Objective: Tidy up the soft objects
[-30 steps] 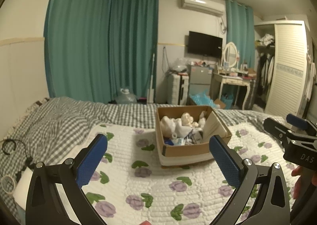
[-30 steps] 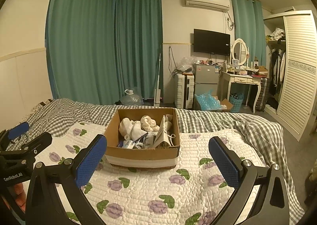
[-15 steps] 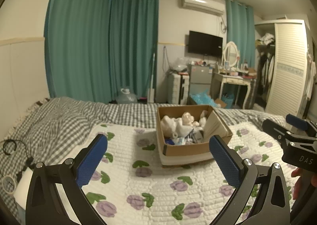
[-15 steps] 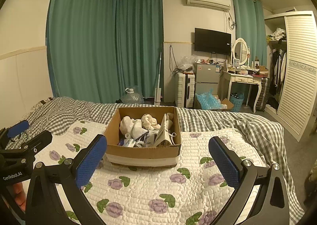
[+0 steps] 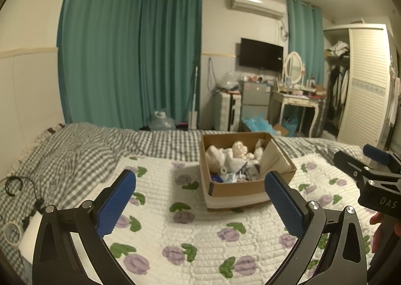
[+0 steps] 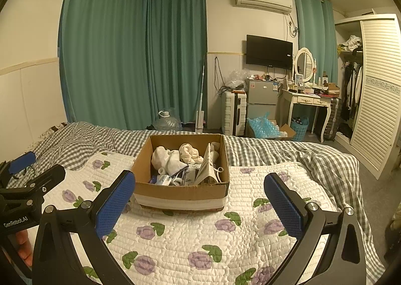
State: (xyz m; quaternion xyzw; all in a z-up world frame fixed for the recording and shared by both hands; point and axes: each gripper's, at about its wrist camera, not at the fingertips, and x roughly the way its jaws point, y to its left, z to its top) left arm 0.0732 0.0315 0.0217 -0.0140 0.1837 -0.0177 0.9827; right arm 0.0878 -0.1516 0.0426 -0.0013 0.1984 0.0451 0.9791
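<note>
An open cardboard box [image 5: 235, 188] [image 6: 180, 193] stands on the white flowered quilt [image 5: 200, 232] [image 6: 190, 239] on the bed. It holds white and cream soft cloth items [image 5: 226, 157] [image 6: 173, 157] and small packets. My left gripper [image 5: 200, 203] is open and empty, above the quilt short of the box. My right gripper [image 6: 199, 202] is open and empty, also short of the box. Each gripper shows at the edge of the other's view, the right one [image 5: 368, 172] and the left one [image 6: 27, 184].
A grey checked blanket [image 5: 75, 154] [image 6: 300, 154] covers the bed around the quilt. A black cable [image 5: 15, 184] lies at the bed's left edge. Beyond the bed stand green curtains [image 6: 135, 54], a suitcase [image 6: 234, 113], a small fridge [image 6: 260, 98], a dressing table [image 6: 308, 101] and a wardrobe [image 6: 376, 89].
Both views have shifted slightly; the box sits a little nearer and lower in the right wrist view. Both grippers stay open and empty.
</note>
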